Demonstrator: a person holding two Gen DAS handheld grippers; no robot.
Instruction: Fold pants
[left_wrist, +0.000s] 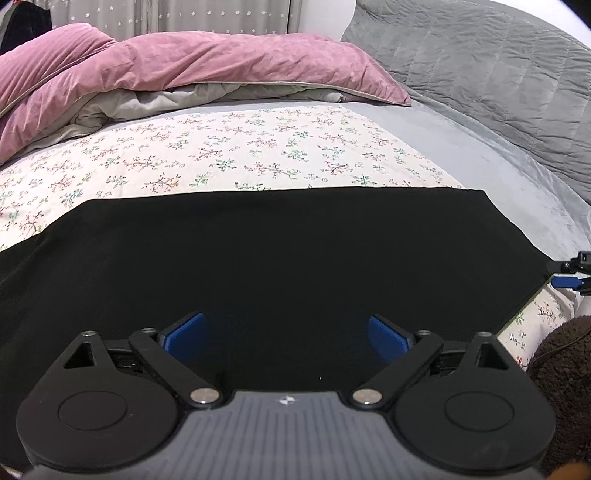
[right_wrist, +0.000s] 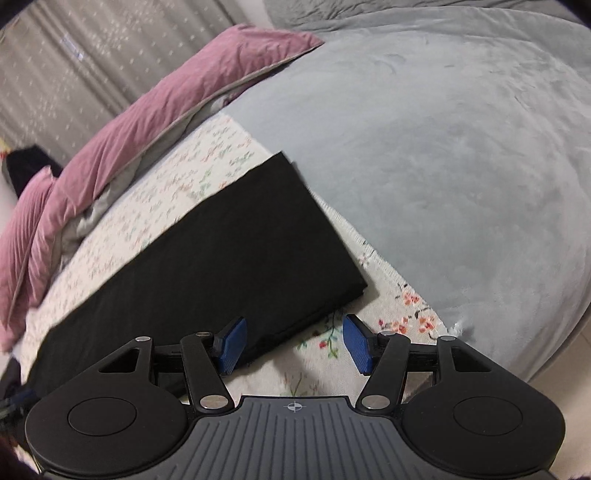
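Two grippers are seen over a bed, each with its blue pads spread apart and nothing clamped. The left gripper (left_wrist: 286, 334) is held above the black pants (left_wrist: 258, 258), which are laid flat as a long folded band on a floral sheet (left_wrist: 229, 147); both of its pads are set wide over the dark cloth, and whether they touch it cannot be told. In the left wrist view the right gripper (left_wrist: 569, 273) is glimpsed at three o'clock, just beside the end of the pants. From the right wrist view, the pants (right_wrist: 207, 258) are shown running from the ten o'clock side of the right gripper (right_wrist: 291, 343) toward eight o'clock, their near corner lying between its pads, closer to the left pad (right_wrist: 232, 343), with bare floral sheet (right_wrist: 317, 354) under the rest of the gap. A pink duvet (left_wrist: 184, 62) is bunched at twelve o'clock beyond the sheet, and a grey blanket (right_wrist: 443, 166) is spread at two o'clock.
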